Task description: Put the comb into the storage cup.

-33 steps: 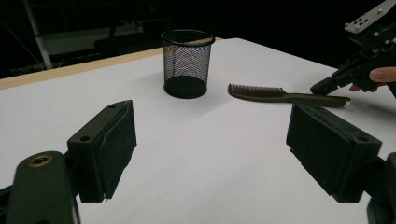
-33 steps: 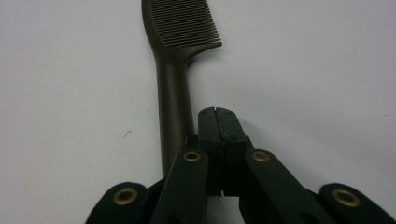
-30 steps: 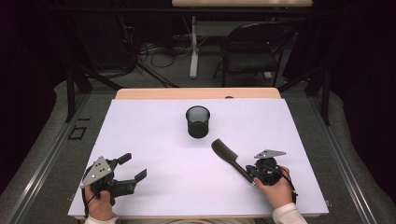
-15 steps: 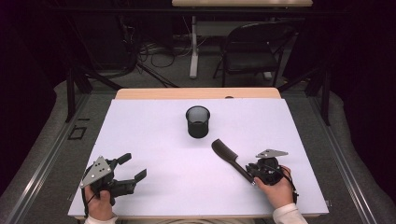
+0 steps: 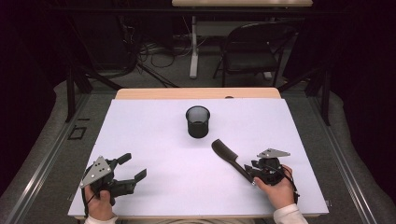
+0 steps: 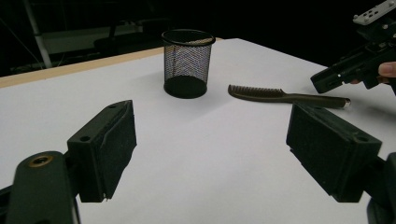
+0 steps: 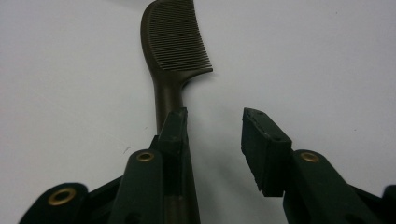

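Dark brown comb, smooth plastic with a dull sheen along handle and fine moulded teeth. Black wire-mesh cup, thin metal rim faintly glossy. Matt white counter, paper-like and smooth, pale wood showing at the far edge. Matt black jaws with brass-coloured rivets.

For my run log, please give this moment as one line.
right tongs: open over dark plastic comb handle | left tongs: open, idle | black mesh cup: upright

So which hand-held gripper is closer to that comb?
The right hand-held gripper: its open jaws sit at the comb handle. The left hand-held gripper is far off across the table, open.
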{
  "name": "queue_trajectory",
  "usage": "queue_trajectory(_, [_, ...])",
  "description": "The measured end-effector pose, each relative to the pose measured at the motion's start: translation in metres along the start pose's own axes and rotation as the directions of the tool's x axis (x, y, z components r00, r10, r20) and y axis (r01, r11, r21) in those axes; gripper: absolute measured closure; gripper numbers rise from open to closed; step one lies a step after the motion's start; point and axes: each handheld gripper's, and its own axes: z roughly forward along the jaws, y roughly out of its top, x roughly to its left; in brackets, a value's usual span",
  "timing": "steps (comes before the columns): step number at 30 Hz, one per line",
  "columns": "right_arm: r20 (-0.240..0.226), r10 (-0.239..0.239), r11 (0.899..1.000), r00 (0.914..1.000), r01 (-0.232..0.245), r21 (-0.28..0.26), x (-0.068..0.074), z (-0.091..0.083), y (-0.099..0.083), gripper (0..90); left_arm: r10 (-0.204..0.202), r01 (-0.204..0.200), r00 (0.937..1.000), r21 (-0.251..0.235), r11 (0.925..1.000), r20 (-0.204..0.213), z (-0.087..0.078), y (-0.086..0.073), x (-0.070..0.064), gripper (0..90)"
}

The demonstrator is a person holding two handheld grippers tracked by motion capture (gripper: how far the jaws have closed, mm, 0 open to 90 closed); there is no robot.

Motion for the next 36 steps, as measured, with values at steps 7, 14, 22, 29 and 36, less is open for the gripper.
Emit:
queue_trajectory(7, [0.007, -0.013, 0.999, 0.9999, 0.013, -0.046, 0.004, -0.006, 0.003, 50.1, 0.001, -0.001, 1.0, 0.004, 1.0, 0.001, 0.0, 0.0, 0.0, 16.2])
queue_trajectory(14, [-0.011, -0.023, 0.997, 0.9997, 0.023, -0.068, 0.007, -0.009, 0.007, 46.1, -0.003, 0.003, 1.0, 0.006, 1.0, 0.0, 0.001, -0.001, 0.0, 16.2])
queue_trajectory(22, [0.04, -0.081, 0.994, 0.9959, 0.083, -0.07, 0.008, -0.019, 0.018, 40.8, -0.011, 0.012, 0.9999, 0.008, 0.9999, -0.006, 0.001, -0.001, 0.001, 16.2])
queue_trajectory(29, [0.028, -0.075, 0.997, 0.9968, 0.075, -0.017, 0.006, -0.026, 0.026, 32.9, -0.017, 0.017, 0.9998, 0.001, 0.9999, -0.005, 0.001, -0.002, 0.001, 16.2])
queue_trajectory(36, [0.017, -0.071, 0.996, 0.9973, 0.07, 0.057, 0.004, -0.027, 0.033, 24.8, -0.016, 0.016, 0.9998, 0.003, 0.9999, -0.007, 0.001, -0.002, 0.001, 16.2])
